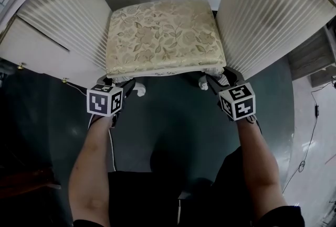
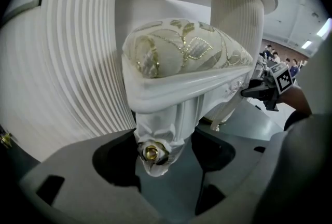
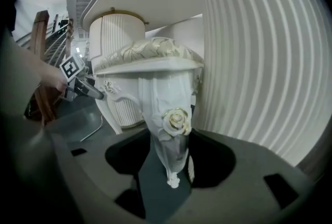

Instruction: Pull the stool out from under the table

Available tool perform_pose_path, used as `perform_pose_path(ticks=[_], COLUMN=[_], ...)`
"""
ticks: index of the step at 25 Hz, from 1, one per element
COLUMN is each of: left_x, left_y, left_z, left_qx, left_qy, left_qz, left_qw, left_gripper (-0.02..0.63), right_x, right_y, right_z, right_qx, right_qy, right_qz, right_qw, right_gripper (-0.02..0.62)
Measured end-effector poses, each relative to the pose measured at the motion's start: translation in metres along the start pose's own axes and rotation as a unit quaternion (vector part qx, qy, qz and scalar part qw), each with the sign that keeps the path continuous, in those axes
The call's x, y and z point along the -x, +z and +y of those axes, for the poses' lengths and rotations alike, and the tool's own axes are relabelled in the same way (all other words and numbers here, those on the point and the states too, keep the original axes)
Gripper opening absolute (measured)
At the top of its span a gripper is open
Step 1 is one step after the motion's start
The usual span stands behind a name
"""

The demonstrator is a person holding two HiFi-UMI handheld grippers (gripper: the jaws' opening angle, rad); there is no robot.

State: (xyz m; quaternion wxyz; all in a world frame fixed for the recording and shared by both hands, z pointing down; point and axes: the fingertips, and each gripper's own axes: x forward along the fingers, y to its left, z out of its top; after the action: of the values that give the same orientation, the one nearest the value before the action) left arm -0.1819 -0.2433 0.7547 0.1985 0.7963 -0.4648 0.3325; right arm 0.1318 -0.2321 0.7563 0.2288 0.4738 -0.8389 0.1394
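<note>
The white stool (image 1: 163, 37), with its floral cushion, stands between the table's two fluted pedestals. My left gripper (image 1: 123, 85) is at the stool's front left leg (image 1: 139, 89), and my right gripper (image 1: 218, 82) is at the front right leg (image 1: 202, 83). In the left gripper view the leg (image 2: 161, 124), with a gold rose on it, fills the gap of my left gripper (image 2: 164, 140); both fingers lie against it. In the right gripper view the carved leg (image 3: 171, 103) sits the same way in my right gripper (image 3: 171, 140). Both grippers are shut on these legs.
The fluted pedestals (image 1: 68, 26) (image 1: 268, 16) flank the stool closely on both sides. The floor (image 1: 168, 126) is dark teal towards me. A thin cable (image 1: 310, 136) lies on the floor at the right. People stand far off in a hall (image 2: 275, 57).
</note>
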Motion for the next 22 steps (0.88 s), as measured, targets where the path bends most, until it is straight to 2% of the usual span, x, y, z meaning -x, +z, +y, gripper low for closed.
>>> perform_pose_path(ticks=[6,14,17,22], left_x=[0.0012,-0.0005,-0.0013,-0.0010], left_y=[-0.0024,-0.0023,-0.0007,0.0055], left_z=[-0.0015,0.0015,0.0010,0.0057], left_qx=[-0.013,0.001,0.001,0.017], left_qy=[-0.011,0.003,0.002,0.005], left_qz=[0.025,0.044,0.043,0.029], left_qw=[0.9995,0.9990,0.9991,0.9994], left_gripper=[0.311,0.316,0.316,0.316], right_x=[0.0018,0.0054,0.0045,0.0006], right_y=[0.0012,-0.0036,-0.0008,0.0021], right_z=[0.0002,0.0022,-0.0001,0.0043], right_qx=[0.006,0.019,0.002,0.030], right_qy=[-0.004,0.069,0.077,0.070], right_qz=[0.000,0.027,0.029,0.088], right_qw=[1.000,0.997,0.997,0.993], right_gripper=[0.237,0.222,0.224,0.247])
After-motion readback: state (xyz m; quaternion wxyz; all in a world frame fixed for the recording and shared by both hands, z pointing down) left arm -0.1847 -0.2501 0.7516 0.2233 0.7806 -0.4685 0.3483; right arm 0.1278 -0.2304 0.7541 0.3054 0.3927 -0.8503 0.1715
